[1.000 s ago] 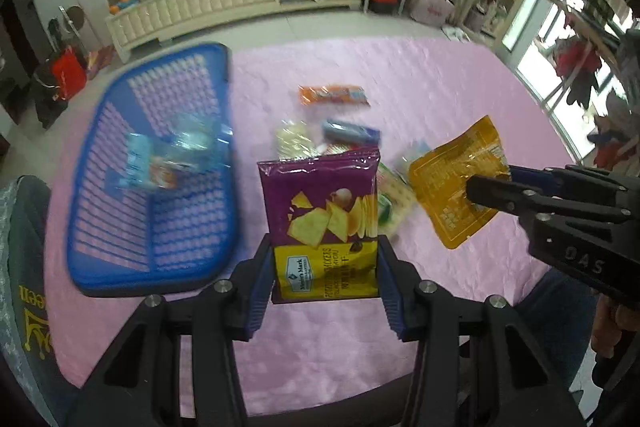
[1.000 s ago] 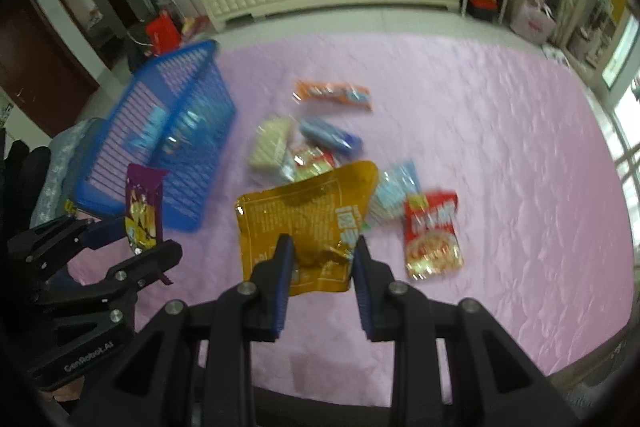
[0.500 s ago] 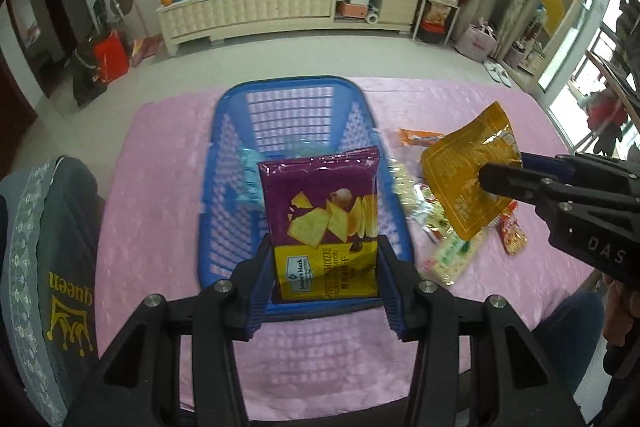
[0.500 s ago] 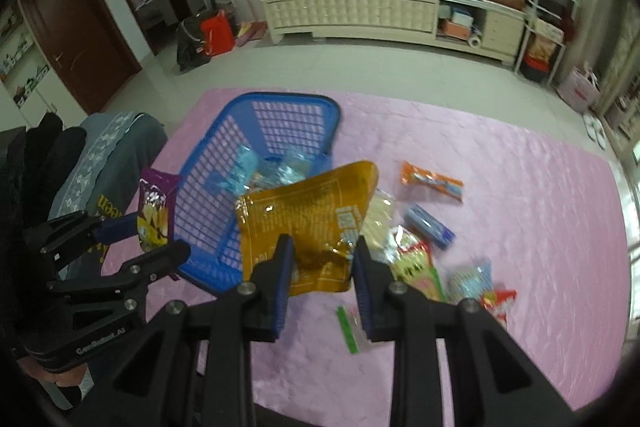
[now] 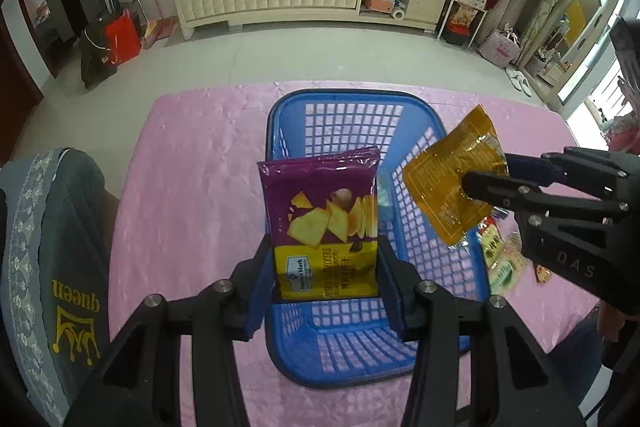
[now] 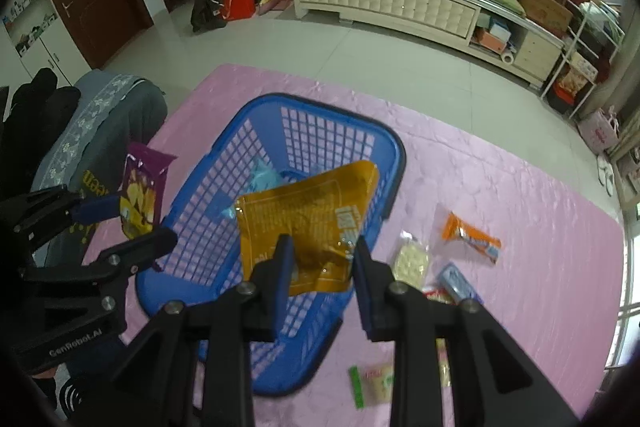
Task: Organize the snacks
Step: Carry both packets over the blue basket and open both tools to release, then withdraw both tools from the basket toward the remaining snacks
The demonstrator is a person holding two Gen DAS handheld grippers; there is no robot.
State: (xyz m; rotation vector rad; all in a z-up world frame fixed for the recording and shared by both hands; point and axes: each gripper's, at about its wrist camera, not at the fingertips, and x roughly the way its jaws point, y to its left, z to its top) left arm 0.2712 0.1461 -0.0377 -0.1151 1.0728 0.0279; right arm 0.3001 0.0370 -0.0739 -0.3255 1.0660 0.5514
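Observation:
My left gripper (image 5: 326, 267) is shut on a purple and yellow chip bag (image 5: 324, 211) and holds it upright above the blue mesh basket (image 5: 352, 359). My right gripper (image 6: 320, 263) is shut on an orange pouch (image 6: 304, 219) and holds it over the basket (image 6: 320, 131). The pouch also shows in the left wrist view (image 5: 452, 179), over the basket's right rim. A light blue packet (image 6: 262, 179) lies inside the basket.
The basket stands on a pink tablecloth (image 6: 520, 187). Loose snacks lie to its right: an orange packet (image 6: 470, 237), a pale packet (image 6: 412, 261), a blue bar (image 6: 456, 283), a green-edged packet (image 6: 372, 383). A grey chair (image 5: 48, 247) stands at the table's left.
Both grippers have carried their bags leftward from the snack pile to above the basket. Both views have risen and now look down into the basket.

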